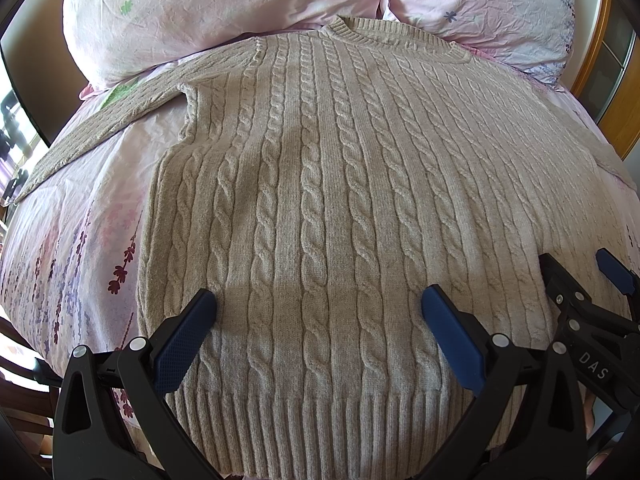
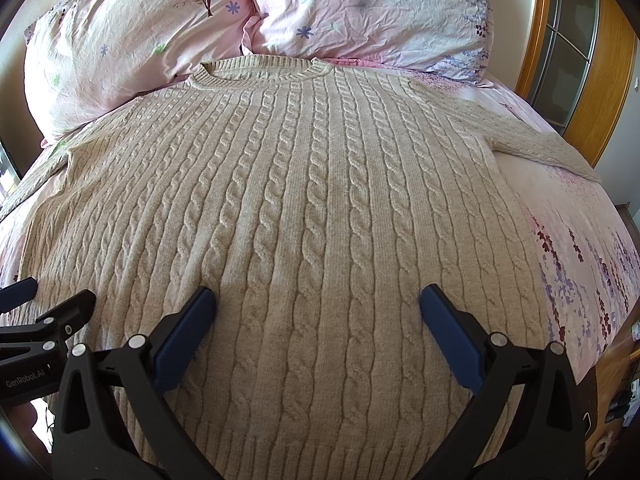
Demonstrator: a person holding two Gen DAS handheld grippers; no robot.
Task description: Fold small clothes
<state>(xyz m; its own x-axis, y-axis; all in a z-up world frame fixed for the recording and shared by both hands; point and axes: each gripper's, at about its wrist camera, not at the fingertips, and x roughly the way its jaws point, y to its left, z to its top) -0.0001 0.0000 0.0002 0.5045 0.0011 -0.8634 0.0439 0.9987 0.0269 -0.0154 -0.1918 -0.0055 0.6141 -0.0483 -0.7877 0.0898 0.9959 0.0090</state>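
A beige cable-knit sweater [image 1: 340, 200] lies flat and face up on the bed, neck away from me, hem nearest. Its left sleeve [image 1: 100, 120] stretches out to the left; its right sleeve [image 2: 552, 148] stretches out to the right. My left gripper [image 1: 320, 312] is open and empty, hovering over the lower left part of the sweater [image 2: 320, 208]. My right gripper [image 2: 316, 308] is open and empty over the lower right part. Each gripper shows in the other's view: the right one at the right edge [image 1: 580, 276], the left one at the left edge [image 2: 52, 296].
The bed has a pink floral sheet [image 1: 80, 240]. Two pink floral pillows [image 1: 200, 12] [image 2: 380, 12] lie just behind the sweater's neck. A wooden-framed door [image 2: 568, 60] stands at the right. The bed's edge falls away at the right [image 2: 600, 340].
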